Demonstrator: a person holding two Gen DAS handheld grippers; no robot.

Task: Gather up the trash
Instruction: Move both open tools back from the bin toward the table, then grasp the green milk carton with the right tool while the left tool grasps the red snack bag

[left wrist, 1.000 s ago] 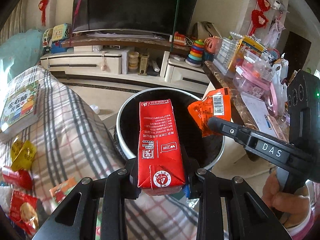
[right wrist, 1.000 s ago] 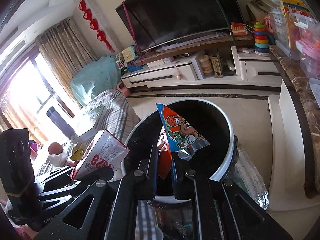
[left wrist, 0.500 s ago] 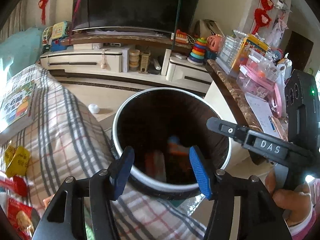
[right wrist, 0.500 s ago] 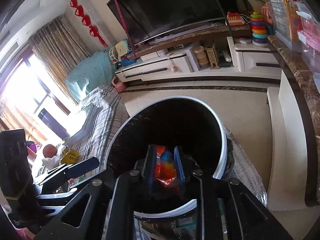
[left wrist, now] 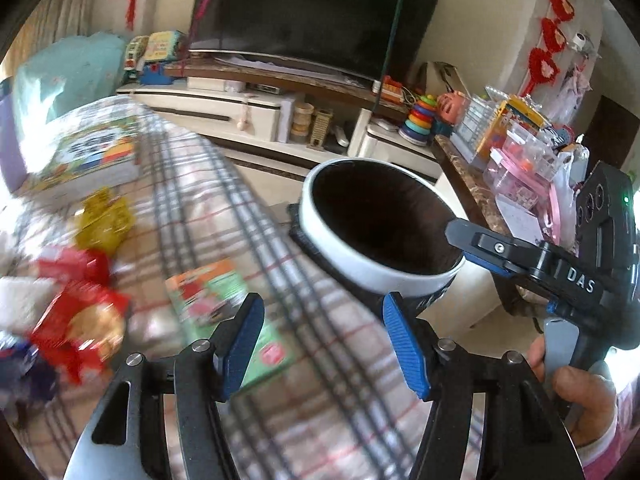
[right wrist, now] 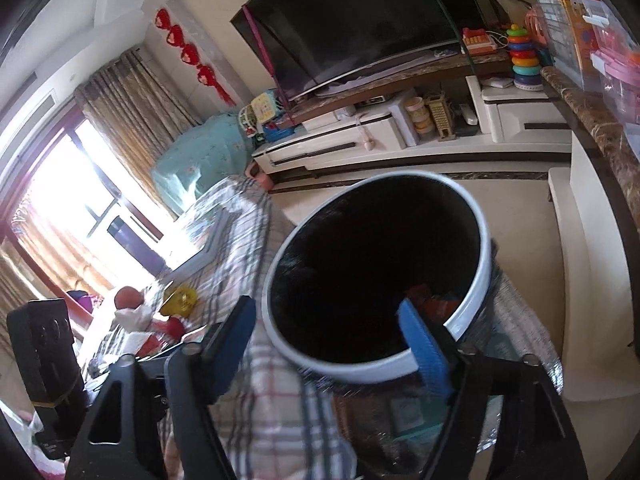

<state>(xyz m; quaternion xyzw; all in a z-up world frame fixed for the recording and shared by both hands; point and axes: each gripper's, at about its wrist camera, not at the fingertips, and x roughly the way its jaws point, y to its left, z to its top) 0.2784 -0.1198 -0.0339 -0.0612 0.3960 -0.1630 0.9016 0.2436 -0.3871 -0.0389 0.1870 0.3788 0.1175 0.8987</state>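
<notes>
Left wrist view shows the trash bin [left wrist: 380, 268], a round black-lined tub with a white rim, standing just beside the edge of a bed with a plaid cover [left wrist: 280, 308]. Dropped trash lies deep in it: the right wrist view catches orange and red wrappers [right wrist: 434, 302] low against the near wall. More trash waits on the cover: a green-and-red packet [left wrist: 216, 300] just ahead of the left gripper [left wrist: 322, 340], a yellow wrapper [left wrist: 104, 220], and blurred red packets [left wrist: 80, 320] at the left edge. A picture book [left wrist: 92, 156] sits farther back.

The left gripper's jaws have just been opening and stand moderately wide, with nothing between them. The right gripper [right wrist: 328, 340] has also just been opening; its jaws are spread wide and empty, 1 blue pad over the bin's rim and the other over the cover.

Beyond the bin lie pale floor [right wrist: 508, 216], a low white TV unit [left wrist: 256, 116] and a dark screen [left wrist: 320, 16]. A cluttered marble-topped counter [left wrist: 472, 184] borders the bin's right side.
</notes>
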